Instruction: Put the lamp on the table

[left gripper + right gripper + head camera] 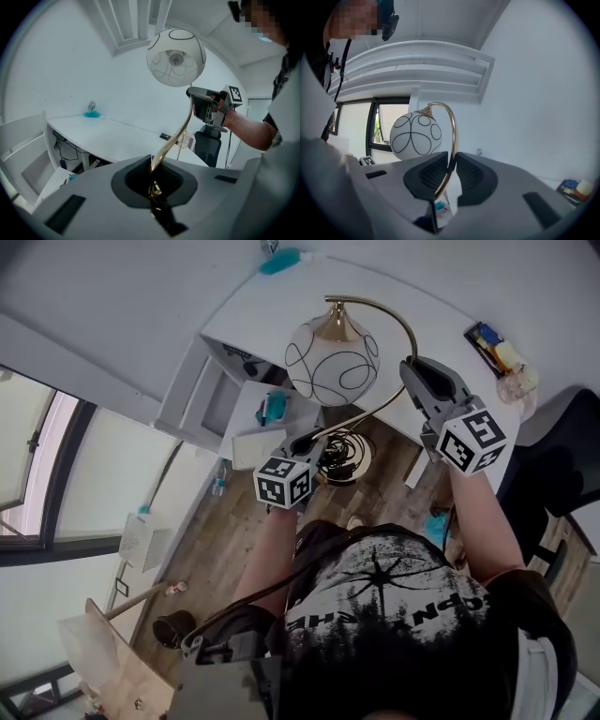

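Observation:
The lamp has a white globe shade (pixel 333 360) with black looping lines and a curved brass stem (pixel 398 320). It hangs in the air in front of the white curved table (pixel 422 292), held by both grippers. My left gripper (pixel 308 441) is shut on the lower stem (pixel 174 137), just above the round base and coiled cord (pixel 349 457). My right gripper (pixel 413 367) is shut on the upper arc of the stem (pixel 453 140). The globe (pixel 176 57) shows above the left jaws and beside the right jaws (pixel 416 133). The table (pixel 117 138) lies beyond.
A black office chair (pixel 562 465) stands at the right of the table. Small items (pixel 502 352) lie on the table's right part, a teal object (pixel 281 261) at its far corner. White drawers (pixel 202 395) and cables sit below. Windows are at the left.

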`<move>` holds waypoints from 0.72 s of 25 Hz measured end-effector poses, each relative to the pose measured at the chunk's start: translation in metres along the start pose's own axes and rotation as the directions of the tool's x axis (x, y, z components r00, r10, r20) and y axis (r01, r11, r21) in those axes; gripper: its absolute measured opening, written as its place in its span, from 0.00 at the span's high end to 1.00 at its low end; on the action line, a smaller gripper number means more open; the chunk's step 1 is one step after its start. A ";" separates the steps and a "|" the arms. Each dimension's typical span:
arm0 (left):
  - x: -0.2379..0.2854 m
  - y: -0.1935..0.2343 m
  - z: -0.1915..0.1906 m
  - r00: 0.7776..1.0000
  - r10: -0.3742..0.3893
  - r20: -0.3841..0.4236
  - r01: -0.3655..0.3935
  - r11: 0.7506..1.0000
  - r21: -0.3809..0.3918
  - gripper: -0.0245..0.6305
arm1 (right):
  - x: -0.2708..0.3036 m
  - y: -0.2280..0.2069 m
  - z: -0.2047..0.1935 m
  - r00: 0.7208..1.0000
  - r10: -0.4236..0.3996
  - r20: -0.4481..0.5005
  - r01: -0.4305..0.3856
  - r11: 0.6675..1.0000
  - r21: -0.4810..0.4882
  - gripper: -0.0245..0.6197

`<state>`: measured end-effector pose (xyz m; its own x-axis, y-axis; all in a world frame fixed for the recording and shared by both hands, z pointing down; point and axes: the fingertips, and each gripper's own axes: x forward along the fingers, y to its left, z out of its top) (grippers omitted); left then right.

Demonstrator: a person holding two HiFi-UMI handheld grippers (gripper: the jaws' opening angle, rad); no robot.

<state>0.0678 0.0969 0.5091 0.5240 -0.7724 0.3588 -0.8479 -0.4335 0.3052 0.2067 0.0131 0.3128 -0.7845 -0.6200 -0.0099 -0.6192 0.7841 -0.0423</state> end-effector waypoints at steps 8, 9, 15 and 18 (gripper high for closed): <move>0.000 0.001 -0.002 1.000 0.014 0.014 -0.014 1.000 -0.015 0.94 | -0.001 0.002 -0.001 1.000 0.018 0.018 -0.019 1.000 0.014 0.86; 0.001 0.003 0.001 1.000 0.013 0.016 -0.012 1.000 -0.016 0.94 | 0.002 0.001 0.001 1.000 0.018 0.018 -0.019 1.000 0.013 0.86; 0.044 0.054 0.037 1.000 0.005 0.020 -0.005 1.000 -0.028 0.94 | 0.066 -0.037 0.006 1.000 0.022 0.009 -0.022 1.000 0.004 0.86; 0.062 0.076 0.054 1.000 -0.009 0.019 0.010 1.000 -0.021 0.94 | 0.093 -0.052 0.010 1.000 0.013 0.009 -0.013 1.000 -0.007 0.86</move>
<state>0.0311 -0.0092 0.5070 0.5301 -0.7773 0.3388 -0.8410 -0.4310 0.3270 0.1668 -0.0856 0.3040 -0.7921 -0.6101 -0.0198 -0.6093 0.7922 -0.0347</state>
